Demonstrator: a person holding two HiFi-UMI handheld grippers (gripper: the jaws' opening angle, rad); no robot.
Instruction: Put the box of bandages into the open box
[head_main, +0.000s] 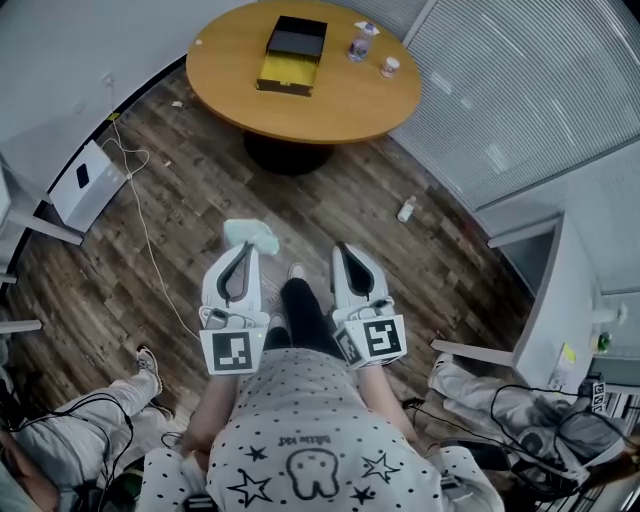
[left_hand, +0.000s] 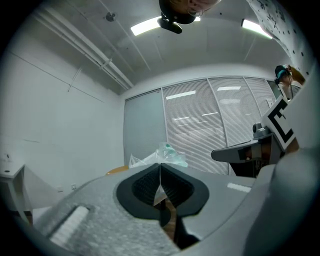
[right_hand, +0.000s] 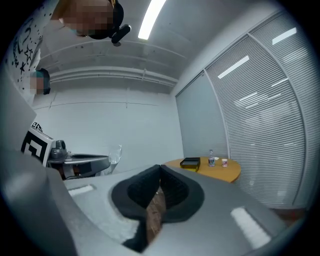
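- Wooden and round, the table (head_main: 350, 105) stands well ahead of the person on a dark plank floor (head_main: 420, 270).
- The open box (head_main: 292, 55), black and yellow, lies on the table's far half. 1 small bottle (head_main: 361, 42) and 1 white cup (head_main: 389, 67) stand near it on its right.
- The left gripper (head_main: 243, 250) has its jaws pressed together on the bandage packet (head_main: 252, 234), a crinkled clear wrapper with pale green inside. A thin edge of film is pinched between the pads, and the rest sticks out past the tips.
- The bandage packet is in the air above the floor, well apart from the table and the open box.
- The right gripper (head_main: 343, 250) is beside the left one, its jaws closed on each other with nothing between them.
- A white unit (head_main: 85, 182) with a cable (head_main: 145, 235) sits on the floor at the left. Another small bottle, the floor bottle (head_main: 406, 209), is on the planks to the right of the table's base.
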